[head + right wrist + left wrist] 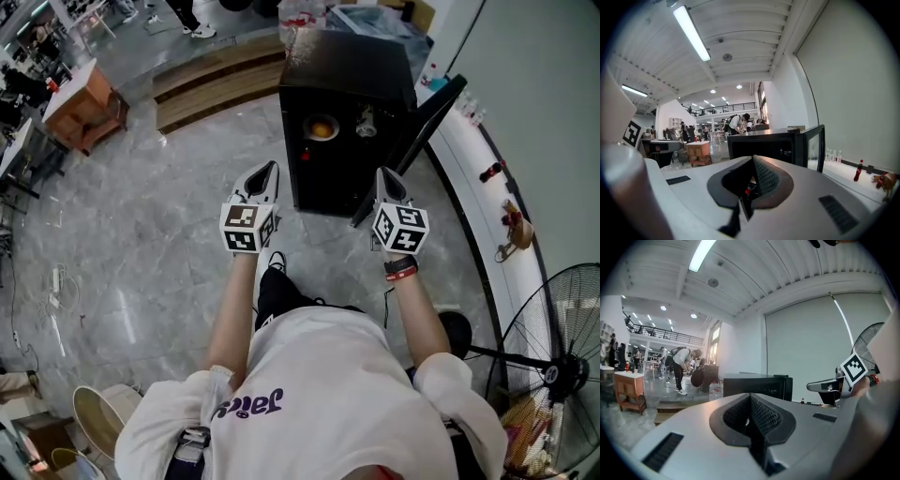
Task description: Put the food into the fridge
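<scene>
The left tongs and right tongs are both clenched empty, ribbed black pads together, facing a boxy glossy-black fridge with its glazed door swung open.

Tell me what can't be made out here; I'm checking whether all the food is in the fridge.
- Head view: the orange item and the pale item inside the fridge are too small to identify.
- Head view: the lower interior is too dark to see into.
- Both gripper views: the fridge interior shows only as dark.
</scene>
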Demonstrator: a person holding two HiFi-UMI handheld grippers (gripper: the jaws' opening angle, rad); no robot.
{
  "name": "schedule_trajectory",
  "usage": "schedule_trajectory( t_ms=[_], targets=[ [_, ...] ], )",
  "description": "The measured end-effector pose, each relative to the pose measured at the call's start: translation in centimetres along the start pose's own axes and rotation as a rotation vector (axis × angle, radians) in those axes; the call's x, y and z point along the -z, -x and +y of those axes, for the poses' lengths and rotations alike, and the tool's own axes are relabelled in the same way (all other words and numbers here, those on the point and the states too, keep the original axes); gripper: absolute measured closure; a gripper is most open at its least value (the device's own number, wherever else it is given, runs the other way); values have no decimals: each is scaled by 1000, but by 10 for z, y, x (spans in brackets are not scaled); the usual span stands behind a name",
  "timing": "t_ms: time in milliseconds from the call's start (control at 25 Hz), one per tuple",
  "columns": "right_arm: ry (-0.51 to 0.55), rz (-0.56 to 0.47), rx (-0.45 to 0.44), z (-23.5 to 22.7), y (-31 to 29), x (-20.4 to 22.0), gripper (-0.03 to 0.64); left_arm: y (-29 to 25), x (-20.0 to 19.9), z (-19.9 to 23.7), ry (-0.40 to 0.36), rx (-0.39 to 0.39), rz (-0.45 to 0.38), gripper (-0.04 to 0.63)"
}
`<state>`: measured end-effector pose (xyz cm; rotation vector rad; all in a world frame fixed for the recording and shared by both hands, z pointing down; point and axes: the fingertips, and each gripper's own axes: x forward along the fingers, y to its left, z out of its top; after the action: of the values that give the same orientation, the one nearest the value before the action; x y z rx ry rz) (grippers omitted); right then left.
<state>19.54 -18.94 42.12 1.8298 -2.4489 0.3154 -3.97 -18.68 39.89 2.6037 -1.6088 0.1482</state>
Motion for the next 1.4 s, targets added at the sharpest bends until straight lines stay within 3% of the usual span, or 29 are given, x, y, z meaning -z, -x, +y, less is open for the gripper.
schedule_trajectory(
  t_ms=[240,720,1400],
  targets=[
    [27,-15,17,0,15,-7,618,10,-19,-5,-2,-35,-53,577],
    [22,-76,17,19,33,-20,618,24,-14,-11,-10,-41,-61,577],
    [7,-71,-14,38,35,-9,618,42,-13,-11,1,-26,-88,577]
  ],
)
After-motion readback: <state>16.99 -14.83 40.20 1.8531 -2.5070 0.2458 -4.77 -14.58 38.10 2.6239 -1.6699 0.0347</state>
